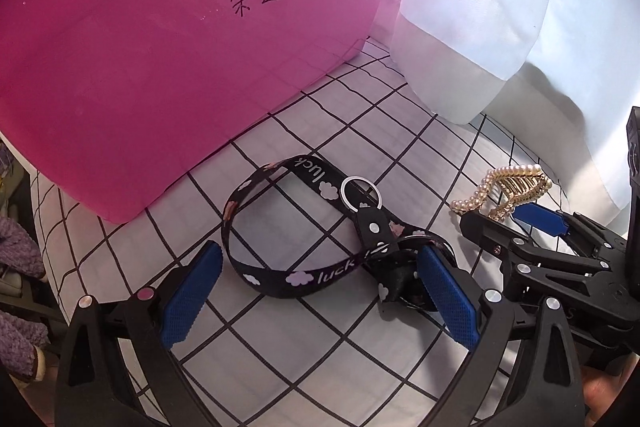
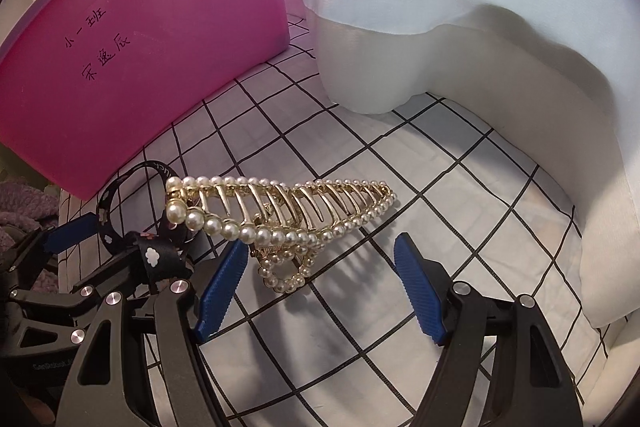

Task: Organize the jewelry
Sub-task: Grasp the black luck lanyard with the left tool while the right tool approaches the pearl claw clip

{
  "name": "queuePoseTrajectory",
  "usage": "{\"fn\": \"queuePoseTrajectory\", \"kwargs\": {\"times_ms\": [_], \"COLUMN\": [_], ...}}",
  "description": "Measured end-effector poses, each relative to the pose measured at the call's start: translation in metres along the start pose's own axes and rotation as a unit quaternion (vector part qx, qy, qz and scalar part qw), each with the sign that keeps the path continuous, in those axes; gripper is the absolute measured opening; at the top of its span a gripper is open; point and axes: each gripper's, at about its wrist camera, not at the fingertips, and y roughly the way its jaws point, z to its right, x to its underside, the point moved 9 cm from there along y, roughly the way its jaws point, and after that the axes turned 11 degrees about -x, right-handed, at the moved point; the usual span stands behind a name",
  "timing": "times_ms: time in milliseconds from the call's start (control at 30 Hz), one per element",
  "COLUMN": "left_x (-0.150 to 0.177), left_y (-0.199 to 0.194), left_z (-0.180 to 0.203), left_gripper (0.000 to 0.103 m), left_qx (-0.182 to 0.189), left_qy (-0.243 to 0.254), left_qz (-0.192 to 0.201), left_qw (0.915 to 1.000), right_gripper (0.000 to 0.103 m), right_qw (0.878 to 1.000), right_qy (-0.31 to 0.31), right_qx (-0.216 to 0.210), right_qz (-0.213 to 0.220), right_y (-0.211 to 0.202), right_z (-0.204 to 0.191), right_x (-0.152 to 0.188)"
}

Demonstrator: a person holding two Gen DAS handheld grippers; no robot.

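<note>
The pearl hair claw (image 2: 280, 215) lies on its side on the grid-patterned cloth (image 2: 420, 195), its gold teeth meeting in the middle and a row of pearls along each edge; in the right wrist view it is near the centre, with the narrow end pointing to 3 o'clock and the big pearls at 9 o'clock. The right gripper (image 2: 320, 287) is wide open around the lower part of the claw, and its left blue pad (image 2: 220, 291) is just beside the small pearl loop; whether it touches cannot be told. The right blue pad (image 2: 420, 291) is apart from the claw, over bare cloth. At 9 o'clock from the claw lies the black lanyard (image 1: 304, 227), printed with white clouds and the word "luck", with a metal ring (image 1: 360, 193) on it. In the left wrist view the left gripper (image 1: 320, 291) is also open, its two pads standing on both sides of the strap, and the right pad is very near to the knotted end. Behind the lanyard, at 11 o'clock, stands a pink box (image 1: 140, 47) with handwritten characters. At 1 o'clock hangs a white fabric (image 2: 440, 7), folded down to the cloth.
</note>
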Motion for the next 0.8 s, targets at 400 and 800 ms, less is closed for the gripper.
{"fn": "queuePoseTrajectory", "kwargs": {"times_ms": [400, 800], "left_x": [-0.006, -0.005], "left_y": [0.015, 0.007], "left_z": [0.006, 0.009], "left_gripper": [0.095, 0.01], "left_qx": [0.026, 0.052], "left_qy": [-0.02, 0.01], "left_qz": [-0.005, 0.009], "left_qw": [0.9995, 0.9986], "right_gripper": [0.072, 0.034], "right_qw": [1.0, 0.999], "right_qy": [-0.01, -0.022], "right_qx": [0.008, 0.015], "right_qz": [0.012, 0.019], "right_y": [0.001, -0.012], "right_z": [0.012, 0.008], "right_x": [-0.007, 0.002]}}
